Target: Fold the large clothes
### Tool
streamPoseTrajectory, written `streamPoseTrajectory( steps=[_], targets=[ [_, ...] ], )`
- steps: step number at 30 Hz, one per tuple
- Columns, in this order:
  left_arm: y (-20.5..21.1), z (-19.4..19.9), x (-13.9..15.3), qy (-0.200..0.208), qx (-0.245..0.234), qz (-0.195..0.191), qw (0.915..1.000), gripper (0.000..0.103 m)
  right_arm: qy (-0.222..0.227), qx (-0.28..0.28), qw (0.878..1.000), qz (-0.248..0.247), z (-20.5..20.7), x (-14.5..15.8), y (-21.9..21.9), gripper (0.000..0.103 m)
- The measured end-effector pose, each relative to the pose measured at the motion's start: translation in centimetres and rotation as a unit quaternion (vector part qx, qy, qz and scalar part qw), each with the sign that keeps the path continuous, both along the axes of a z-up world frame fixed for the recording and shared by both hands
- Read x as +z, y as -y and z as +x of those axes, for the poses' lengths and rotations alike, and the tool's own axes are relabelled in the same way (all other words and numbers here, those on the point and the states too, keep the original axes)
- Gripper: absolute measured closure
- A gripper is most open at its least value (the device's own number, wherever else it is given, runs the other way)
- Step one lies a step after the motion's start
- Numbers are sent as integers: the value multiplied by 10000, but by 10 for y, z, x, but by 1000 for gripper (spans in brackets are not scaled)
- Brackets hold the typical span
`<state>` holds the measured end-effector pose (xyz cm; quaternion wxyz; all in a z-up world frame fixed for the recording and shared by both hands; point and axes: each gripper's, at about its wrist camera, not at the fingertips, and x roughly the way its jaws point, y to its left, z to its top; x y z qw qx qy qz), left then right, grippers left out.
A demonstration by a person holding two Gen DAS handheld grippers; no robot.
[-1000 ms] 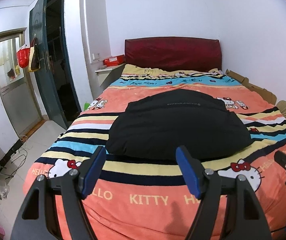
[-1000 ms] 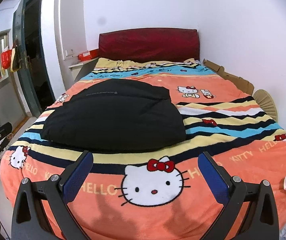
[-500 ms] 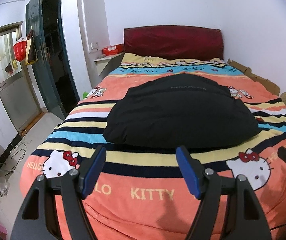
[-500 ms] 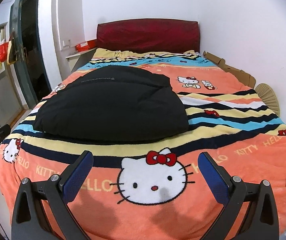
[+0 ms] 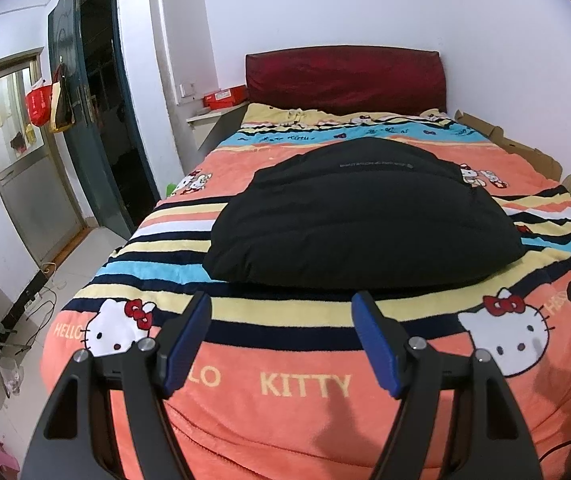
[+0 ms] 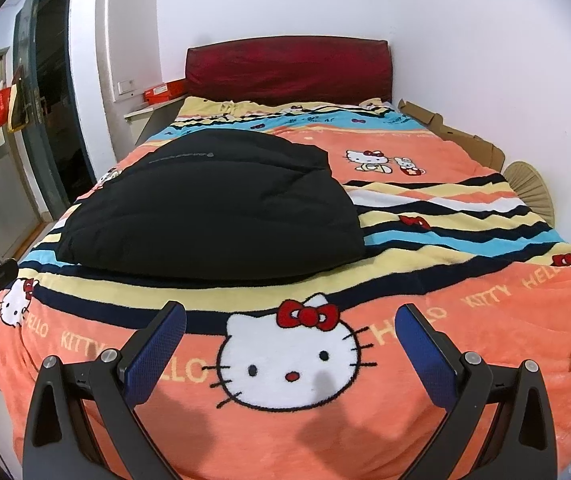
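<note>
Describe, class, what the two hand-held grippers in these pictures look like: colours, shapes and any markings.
The left hand-held gripper has two black, angular fingers with triangular cut-outs and silver screws, each tipped with a ridged blue pad. The right hand-held gripper is built the same way: black frame, silver screws, blue pads. From the right wrist view, white lettering shows on the left one's black body, too partial to read. No sleeves or hands show.

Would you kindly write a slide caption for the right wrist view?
Open right gripper hovers over the Hello Kitty blanket, short of the puffy black garment lying on the bed.
</note>
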<state>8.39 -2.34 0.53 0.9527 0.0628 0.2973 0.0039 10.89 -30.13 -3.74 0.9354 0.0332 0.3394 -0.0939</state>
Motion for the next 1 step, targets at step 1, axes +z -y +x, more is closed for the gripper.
streamPoseTrajectory(
  steps=[1],
  targets=[
    [0, -1, 0, 8, 4, -3, 10000, 32, 7, -3, 10000, 3, 0, 0, 1, 1]
  ],
)
